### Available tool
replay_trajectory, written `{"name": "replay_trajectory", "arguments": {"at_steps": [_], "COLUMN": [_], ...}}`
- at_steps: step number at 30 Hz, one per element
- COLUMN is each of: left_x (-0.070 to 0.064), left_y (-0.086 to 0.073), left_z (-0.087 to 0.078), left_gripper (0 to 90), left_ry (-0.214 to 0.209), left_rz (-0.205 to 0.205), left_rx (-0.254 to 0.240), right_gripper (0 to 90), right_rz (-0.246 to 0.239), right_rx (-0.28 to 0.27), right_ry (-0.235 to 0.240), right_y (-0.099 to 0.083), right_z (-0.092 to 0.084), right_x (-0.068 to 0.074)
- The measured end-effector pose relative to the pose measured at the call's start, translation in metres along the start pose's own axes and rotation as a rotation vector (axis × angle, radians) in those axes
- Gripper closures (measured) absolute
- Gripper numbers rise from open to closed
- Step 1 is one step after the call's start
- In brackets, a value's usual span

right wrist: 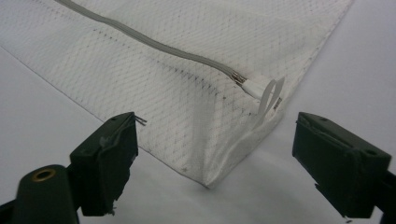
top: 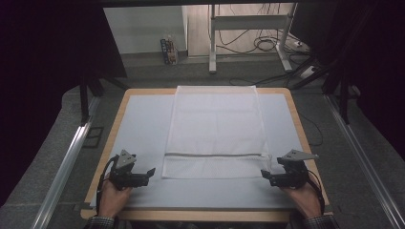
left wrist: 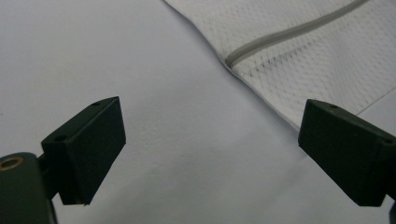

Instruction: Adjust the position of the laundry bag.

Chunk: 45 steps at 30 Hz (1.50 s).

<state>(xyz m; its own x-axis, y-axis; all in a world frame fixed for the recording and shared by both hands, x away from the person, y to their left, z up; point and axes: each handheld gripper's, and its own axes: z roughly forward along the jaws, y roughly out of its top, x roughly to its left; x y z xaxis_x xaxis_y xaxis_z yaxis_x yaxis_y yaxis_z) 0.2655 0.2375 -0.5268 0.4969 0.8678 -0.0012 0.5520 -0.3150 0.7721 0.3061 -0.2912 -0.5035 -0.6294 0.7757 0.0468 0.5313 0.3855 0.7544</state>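
Note:
A white mesh bag (top: 215, 129) lies flat on the pale mat (top: 143, 124), long side running away from me. A grey zipper (top: 215, 154) crosses it near its front edge. My left gripper (top: 152, 171) rests on the mat just left of the bag's front left corner, jaws open and empty. In the left gripper view (left wrist: 210, 144) the bag (left wrist: 317, 56) and zipper end (left wrist: 289, 32) lie ahead to the right. My right gripper (top: 263, 174) sits at the front right corner, open. In the right gripper view (right wrist: 215, 154) that corner (right wrist: 187, 56) lies between the jaws, untouched, with the white zipper pull (right wrist: 268, 95) above it.
The mat covers a wooden table (top: 114, 124) with rounded corners. Metal rails (top: 67, 162) run along both sides on the grey floor. Beyond the far edge stand a desk frame (top: 212, 43), loose cables (top: 267, 45) and a small pack of bottles (top: 168, 50).

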Motion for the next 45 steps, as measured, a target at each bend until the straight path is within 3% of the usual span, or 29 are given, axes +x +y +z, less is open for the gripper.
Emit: {"name": "replay_trajectory", "arguments": {"at_steps": [5,16,19,27,33,39,45], "left_x": [-0.004,-0.002,-0.003,-0.003,-0.004,-0.008,-0.013], "left_y": [0.002,0.001,0.0,-0.001,0.001,0.007,0.011], "left_z": [0.001,0.002,0.003,0.004,0.005,0.007,0.012], "left_gripper": [6.1,2.7,2.9,3.2,4.1,4.9,5.0], "left_ry": [0.004,0.013,0.033,0.011,-0.014,-0.014,0.02], "left_rz": [0.011,-0.011,0.007,0.012,-0.007,0.029,0.063], "left_rx": [0.042,0.067,0.046,0.01,0.035,0.041,0.039], "right_gripper": [13.9,13.0,12.2,10.8,10.8,11.4,10.6], "right_rz": [0.032,0.003,-0.007,-0.014,-0.013,-0.031,-0.062], "right_rx": [-0.009,0.009,0.013,0.007,0.004,-0.005,-0.011], "right_ry": [0.026,0.017,0.014,0.009,0.006,0.002,-0.01], "right_y": [0.001,0.002,0.002,0.002,0.003,0.006,0.01], "right_z": [-0.001,0.002,0.003,0.004,0.004,0.004,0.006], "right_x": [0.001,0.002,0.003,0.003,0.004,0.007,0.008]}}
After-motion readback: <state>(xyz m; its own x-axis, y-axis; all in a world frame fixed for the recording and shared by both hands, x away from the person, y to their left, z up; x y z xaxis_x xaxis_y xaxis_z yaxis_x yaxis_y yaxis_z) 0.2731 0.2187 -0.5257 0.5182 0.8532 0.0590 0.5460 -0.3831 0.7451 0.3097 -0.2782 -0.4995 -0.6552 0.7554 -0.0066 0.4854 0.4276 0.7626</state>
